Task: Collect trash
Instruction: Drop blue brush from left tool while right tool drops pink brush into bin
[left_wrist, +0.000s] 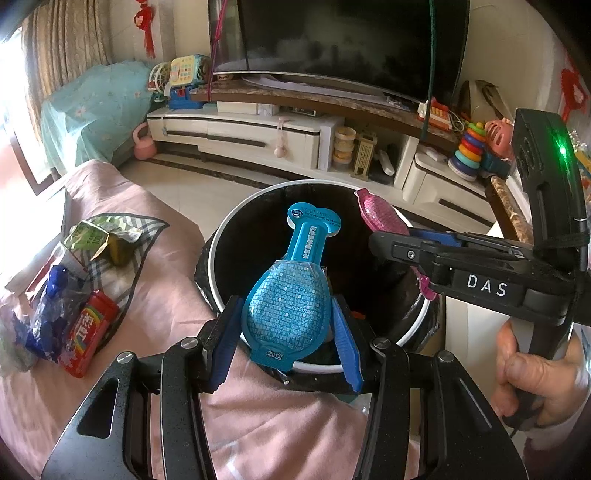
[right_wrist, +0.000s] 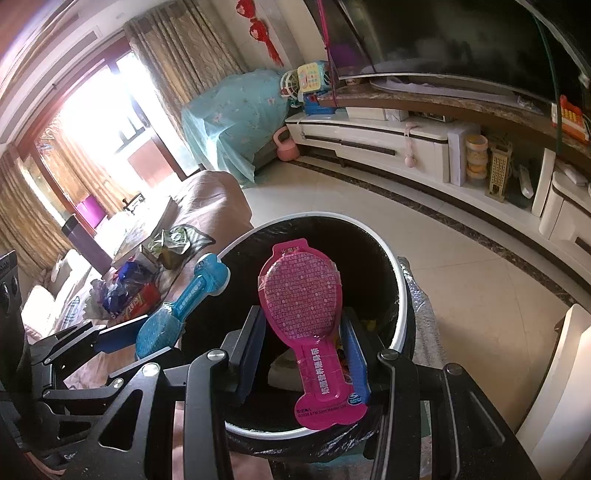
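Observation:
My left gripper (left_wrist: 285, 308) is shut on a blue bottle-shaped sachet (left_wrist: 286, 314), gripping its round body between the blue pads. The sachet's neck points out over the mouth of a black bin with a white rim (left_wrist: 216, 258). My right gripper (right_wrist: 301, 314) is shut on a matching pink sachet (right_wrist: 301, 295), also held over the bin's rim (right_wrist: 403, 295). In the left wrist view the right gripper (left_wrist: 391, 236) comes in from the right with the pink sachet (left_wrist: 376, 214). In the right wrist view the blue sachet (right_wrist: 177, 314) shows at the left. The bin holds some rubbish inside a black liner.
Left of the bin, a pink-covered surface (left_wrist: 159, 295) carries a green carton (left_wrist: 92, 240), a blue wrapper (left_wrist: 51, 314) and a red packet (left_wrist: 90, 332). A person's hand (left_wrist: 532, 369) grips the right tool. A TV cabinet (left_wrist: 258, 136) and tiled floor lie beyond.

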